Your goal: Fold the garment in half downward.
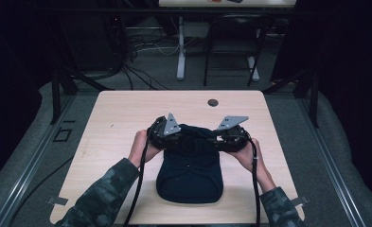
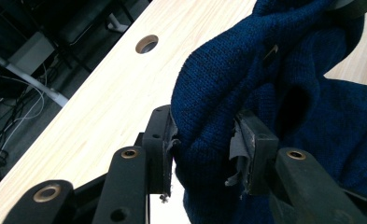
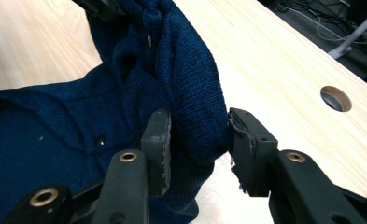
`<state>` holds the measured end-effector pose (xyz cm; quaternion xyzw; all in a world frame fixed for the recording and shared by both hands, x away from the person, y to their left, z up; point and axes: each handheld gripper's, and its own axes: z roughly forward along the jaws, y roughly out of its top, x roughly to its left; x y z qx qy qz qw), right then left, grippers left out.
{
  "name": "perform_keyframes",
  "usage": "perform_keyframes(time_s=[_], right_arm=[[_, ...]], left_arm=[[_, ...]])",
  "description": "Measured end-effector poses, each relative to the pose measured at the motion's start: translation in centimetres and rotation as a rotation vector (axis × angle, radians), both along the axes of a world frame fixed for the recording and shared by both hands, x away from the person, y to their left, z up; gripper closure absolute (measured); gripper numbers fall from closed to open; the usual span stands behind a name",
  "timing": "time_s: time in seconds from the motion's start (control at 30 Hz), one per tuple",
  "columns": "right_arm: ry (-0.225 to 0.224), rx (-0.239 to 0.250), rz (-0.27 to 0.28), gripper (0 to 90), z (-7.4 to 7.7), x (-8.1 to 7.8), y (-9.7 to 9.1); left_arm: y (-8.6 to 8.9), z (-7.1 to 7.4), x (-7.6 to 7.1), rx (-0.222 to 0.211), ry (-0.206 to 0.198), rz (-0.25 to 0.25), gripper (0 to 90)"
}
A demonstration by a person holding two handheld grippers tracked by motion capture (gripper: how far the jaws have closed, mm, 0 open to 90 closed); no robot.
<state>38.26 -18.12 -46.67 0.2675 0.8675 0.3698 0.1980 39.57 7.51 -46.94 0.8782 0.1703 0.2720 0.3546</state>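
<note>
Navy knitted garment lies at the six o'clock side of a pale wooden table, its far edge gathered up and lifted between two handheld grippers. At the garment's ten o'clock corner, the left gripper has its jaws clamped on a thick fold of the knit; the left gripper view shows bunched wool squeezed between the two worn pads. At the two o'clock corner the right gripper is likewise clenched on a fold, the fabric pinched tight between its jaws in the right gripper view. A small button shows on the flat part of the cloth, which suggests a cardigan or buttoned sweater, though that cannot be told for sure. A round cable hole sits in the tabletop at twelve o'clock, well apart from the work. The person's hands, in camouflage sleeves, come in from six o'clock.

By the look of it, the step in hand is a fold: the top edge has been seized at both corners and raised off the wood. The next move would call for carrying both corners together toward six o'clock, level and in step, so the upper part lands squarely over the lower, and only then letting go. Uneven travel could leave the fold skewed.
</note>
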Motion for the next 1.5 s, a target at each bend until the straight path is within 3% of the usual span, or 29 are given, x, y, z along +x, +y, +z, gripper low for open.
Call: perform_keyframes(time_s=[0.07,0.17,0.33,0.6,1.0,1.5], right_arm=[[-0.036,-0.009,0.007,61.5,-0.1,-0.3,0.1],[-0.075,-0.019,0.011,63.4,-0.4,-0.7,0.3],[-0.083,-0.011,0.014,62.8,-0.8,-1.1,0.3],[-0.057,-0.026,0.023,59.5,-1.1,-1.6,0.4],[-0.025,-0.024,0.055,60.0,-1.3,-2.7,0.1],[0.029,-0.037,0.094,61.0,-2.6,-4.4,0.1]], left_arm=[[-0.1,-0.1,-0.1,0.014,-0.019,0.005,60.3],[-0.1,-0.2,-0.1,0.009,0.006,0.008,58.2],[0.1,-0.2,-0.2,-0.006,0.039,0.009,54.6],[0.5,-0.5,-1.0,0.001,0.062,-0.017,56.4],[1.2,-0.8,-2.4,-0.03,0.097,-0.066,59.9],[1.8,-2.2,-4.1,-0.044,0.144,-0.111,63.6]])
